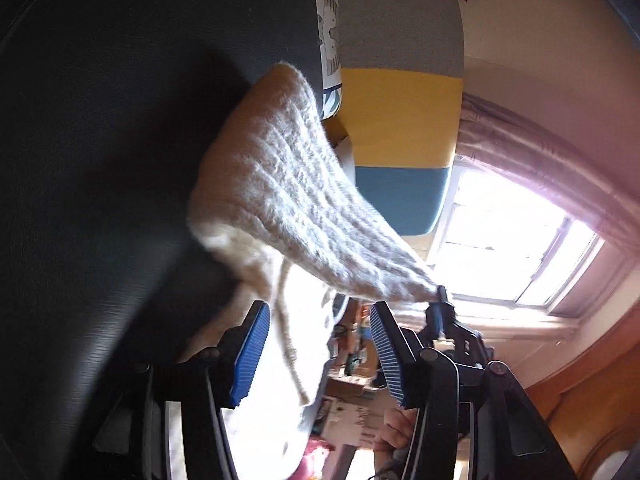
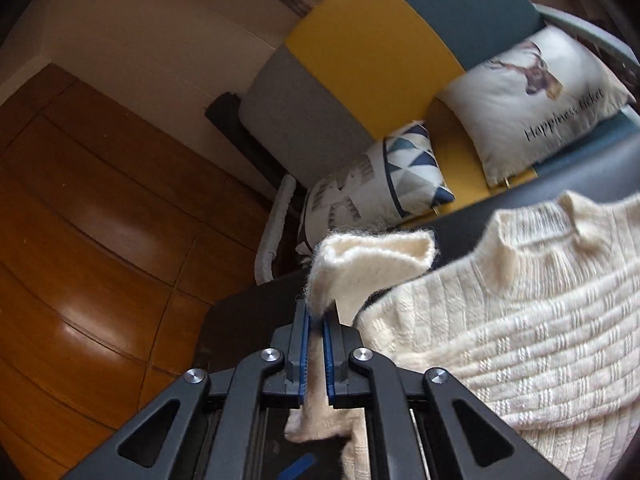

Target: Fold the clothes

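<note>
Here, closest to the right wrist camera, the right gripper (image 2: 316, 316) is clenched on a fold of the cream-white cable-knit wool sweater (image 2: 520, 320). Its two blue ribbed pads (image 2: 306, 356) stand almost together, and the fuzzy cloth passes between them and comes out again behind, near the camera. The pinched part, which looks like a sleeve or a cuff, rises above the fingertips and bends over to the right. The body of the sweater lies to the right of this gripper on a dark, smooth desk (image 2: 472, 220), with the round collar on its far side.

In the left wrist view, which is rolled to one side, the left gripper (image 1: 320, 350) is released: its blue pads are well apart and press on nothing. Bright, overexposed knit cloth hangs across the gap between them, but I cannot tell if it touches a pad. From the dark desk the sweater stretches in a taut band to the tip of the right gripper, which holds it just beyond the left one, before a bright window (image 1: 508, 236). A small part of a hand (image 1: 394, 428) is visible low in this view.

Further away, behind the desk, stands a sofa with grey, yellow and teal panels (image 2: 360, 44). On it rest a cushion with blue triangles (image 2: 412, 164) and a white cushion with a deer print and black lettering (image 2: 536, 96). To the left is a glossy brown wooden cabinet (image 2: 100, 220).
</note>
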Action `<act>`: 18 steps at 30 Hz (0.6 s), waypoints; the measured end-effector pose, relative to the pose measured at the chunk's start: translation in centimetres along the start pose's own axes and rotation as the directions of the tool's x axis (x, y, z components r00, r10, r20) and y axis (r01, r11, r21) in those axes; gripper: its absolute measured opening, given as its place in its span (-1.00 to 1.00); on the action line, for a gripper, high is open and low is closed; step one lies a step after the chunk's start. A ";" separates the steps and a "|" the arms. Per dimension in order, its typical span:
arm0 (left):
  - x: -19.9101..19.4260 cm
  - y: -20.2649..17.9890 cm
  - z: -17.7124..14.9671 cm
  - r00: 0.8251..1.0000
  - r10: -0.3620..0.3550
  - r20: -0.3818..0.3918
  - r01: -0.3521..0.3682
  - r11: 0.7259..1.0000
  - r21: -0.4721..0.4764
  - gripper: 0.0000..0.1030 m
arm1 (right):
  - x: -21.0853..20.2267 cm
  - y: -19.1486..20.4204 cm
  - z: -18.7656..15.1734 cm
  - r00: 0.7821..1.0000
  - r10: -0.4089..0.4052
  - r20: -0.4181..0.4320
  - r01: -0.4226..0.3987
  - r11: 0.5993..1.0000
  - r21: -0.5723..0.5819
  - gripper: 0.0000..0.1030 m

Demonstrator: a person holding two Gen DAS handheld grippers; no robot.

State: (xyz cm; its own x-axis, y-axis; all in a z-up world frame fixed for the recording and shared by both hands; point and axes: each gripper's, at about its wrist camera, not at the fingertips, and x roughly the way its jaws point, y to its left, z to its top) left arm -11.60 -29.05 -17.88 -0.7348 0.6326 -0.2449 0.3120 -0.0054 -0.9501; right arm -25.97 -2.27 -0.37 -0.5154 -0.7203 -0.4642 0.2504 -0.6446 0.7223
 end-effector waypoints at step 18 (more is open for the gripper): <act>7.0 -1.5 0.4 0.984 0.170 0.043 -0.173 0.981 0.086 0.12 | -13.6 -15.7 1.3 0.953 -0.260 0.158 0.222 0.949 0.222 -0.90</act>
State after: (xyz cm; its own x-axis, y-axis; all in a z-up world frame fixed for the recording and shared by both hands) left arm -17.47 -24.87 -18.25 -0.6961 0.5887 -0.4110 0.3816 -0.1814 -0.9063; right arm -23.97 17.98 -4.71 -0.6858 -0.4781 -0.5488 -0.0590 -0.7150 0.6966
